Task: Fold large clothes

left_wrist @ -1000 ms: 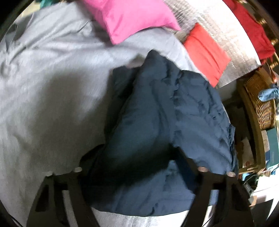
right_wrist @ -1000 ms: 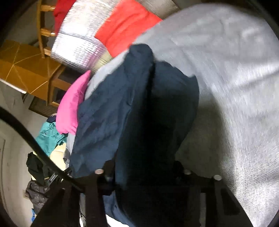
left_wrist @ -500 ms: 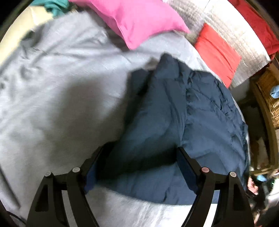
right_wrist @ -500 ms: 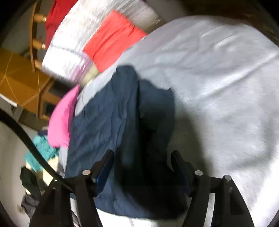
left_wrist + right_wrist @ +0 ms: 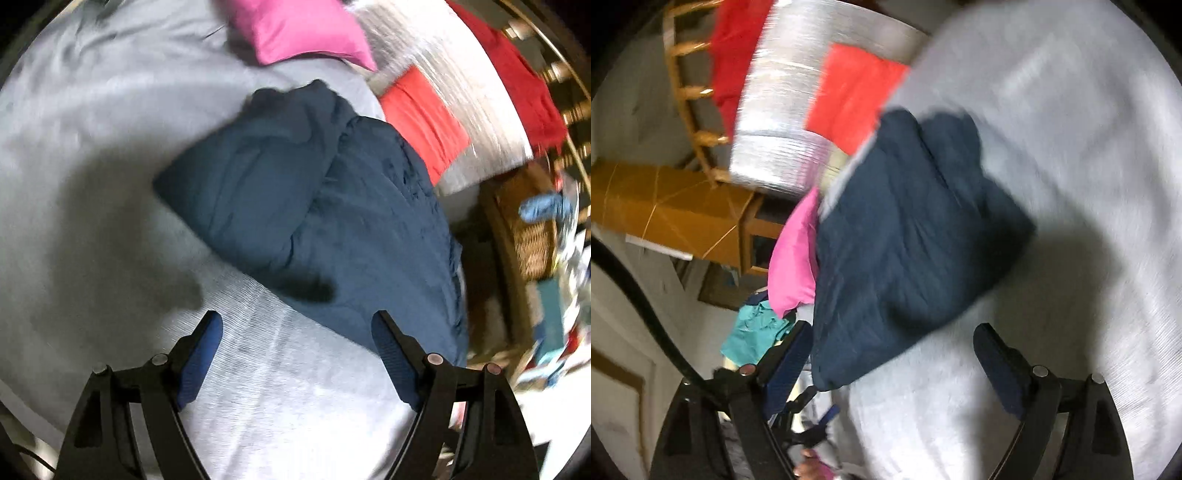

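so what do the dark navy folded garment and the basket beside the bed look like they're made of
The dark navy folded garment looks like soft matte woven cloth, maybe cotton: fine wrinkles, no sheen, though blur hides the weave. The brown basket beside the bed looks like woven wicker or rattan, from its criss-cross lattice and tan colour. The pale grey bedsheet under the garment seems a finely ribbed fabric.

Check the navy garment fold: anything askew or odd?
Yes. The navy garment lies in a lumpy, skewed bundle on the grey sheet, edges unaligned. Both tools, left and right, are open and off it.
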`<move>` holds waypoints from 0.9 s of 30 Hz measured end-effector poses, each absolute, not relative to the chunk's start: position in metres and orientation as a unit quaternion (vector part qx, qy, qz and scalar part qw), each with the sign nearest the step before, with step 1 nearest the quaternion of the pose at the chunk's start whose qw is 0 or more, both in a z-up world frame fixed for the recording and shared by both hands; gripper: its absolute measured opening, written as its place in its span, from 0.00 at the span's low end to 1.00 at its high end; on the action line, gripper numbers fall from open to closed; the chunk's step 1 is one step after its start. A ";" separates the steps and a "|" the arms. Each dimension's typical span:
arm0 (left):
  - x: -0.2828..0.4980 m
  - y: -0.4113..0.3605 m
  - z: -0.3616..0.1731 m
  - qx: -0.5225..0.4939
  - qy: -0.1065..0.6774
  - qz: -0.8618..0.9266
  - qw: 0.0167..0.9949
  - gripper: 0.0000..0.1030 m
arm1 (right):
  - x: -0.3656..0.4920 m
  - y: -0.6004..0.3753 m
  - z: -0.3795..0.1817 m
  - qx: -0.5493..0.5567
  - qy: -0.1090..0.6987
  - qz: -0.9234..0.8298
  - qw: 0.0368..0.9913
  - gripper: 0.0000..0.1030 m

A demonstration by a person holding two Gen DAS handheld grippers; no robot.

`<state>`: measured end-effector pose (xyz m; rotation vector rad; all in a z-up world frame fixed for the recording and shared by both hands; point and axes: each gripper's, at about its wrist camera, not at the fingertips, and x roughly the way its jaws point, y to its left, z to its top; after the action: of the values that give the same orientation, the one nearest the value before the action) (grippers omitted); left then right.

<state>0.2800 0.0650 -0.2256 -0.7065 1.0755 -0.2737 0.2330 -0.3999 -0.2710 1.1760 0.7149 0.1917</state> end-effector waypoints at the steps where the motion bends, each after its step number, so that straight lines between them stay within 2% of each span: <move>1: 0.281 0.065 -0.228 -0.343 0.497 -0.128 0.787 0.80 | 0.238 -0.398 -0.279 0.553 0.337 0.086 0.757 0.88; 7: 0.292 0.064 -0.238 -0.390 0.475 -0.121 0.780 0.81 | 0.260 -0.397 -0.311 0.610 0.329 0.076 0.717 0.88; 14: 0.313 0.048 -0.252 -0.419 0.469 -0.110 0.769 0.84 | 0.281 -0.389 -0.314 0.617 0.277 0.073 0.733 0.88; 19: 0.317 0.025 -0.249 -0.359 0.463 -0.094 0.805 0.95 | 0.299 -0.376 -0.306 0.551 0.323 0.056 0.767 0.87; 21: 0.320 0.009 -0.245 -0.307 0.468 -0.092 0.823 1.00 | 0.298 -0.372 -0.304 0.540 0.323 0.039 0.776 0.82; 23: 0.321 0.000 -0.243 -0.273 0.472 -0.088 0.834 1.00 | 0.295 -0.377 -0.308 0.550 0.317 0.014 0.772 0.63; 27: 0.327 0.009 -0.245 -0.297 0.478 -0.100 0.820 1.00 | 0.299 -0.387 -0.313 0.569 0.320 0.015 0.757 0.52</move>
<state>0.3274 0.0086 -0.2449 -0.6333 1.0178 -0.2132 0.2991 -0.3873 -0.3127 1.2406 0.6968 0.0331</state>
